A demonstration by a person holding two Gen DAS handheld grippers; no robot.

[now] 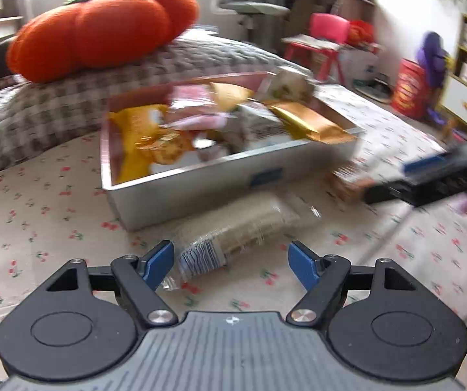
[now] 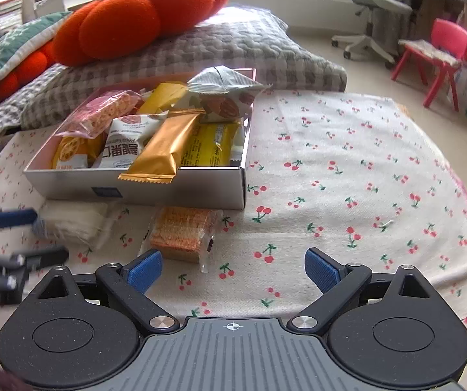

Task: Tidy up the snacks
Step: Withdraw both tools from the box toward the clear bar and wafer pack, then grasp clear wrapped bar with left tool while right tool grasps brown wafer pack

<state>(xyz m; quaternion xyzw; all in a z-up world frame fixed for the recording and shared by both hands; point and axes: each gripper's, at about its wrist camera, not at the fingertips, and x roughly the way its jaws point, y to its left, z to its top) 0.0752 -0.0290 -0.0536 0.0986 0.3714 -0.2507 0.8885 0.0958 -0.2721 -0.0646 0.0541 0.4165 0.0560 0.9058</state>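
Note:
A silver box [image 2: 181, 189] with a pink inside holds several snack packets, a gold bar wrapper [image 2: 165, 143] overhanging its front wall. It also shows, blurred, in the left wrist view [image 1: 201, 185]. A clear pack of pale crackers [image 1: 233, 231] lies in front of the box, its near end between my open left gripper's [image 1: 232, 265] fingers. It shows in the right wrist view [image 2: 74, 218] too. An orange cracker pack [image 2: 181, 231] lies just ahead of my open, empty right gripper [image 2: 233, 270], nearer its left finger. The right gripper enters the left wrist view [image 1: 429, 176] at the right.
The cherry-print sheet [image 2: 347, 179] spreads to the right. A grey checked pillow [image 2: 217, 49] with an orange pumpkin cushion [image 2: 142, 13] lies behind the box. A red child's chair [image 2: 442, 52] and an office chair [image 2: 367, 3] stand on the floor beyond.

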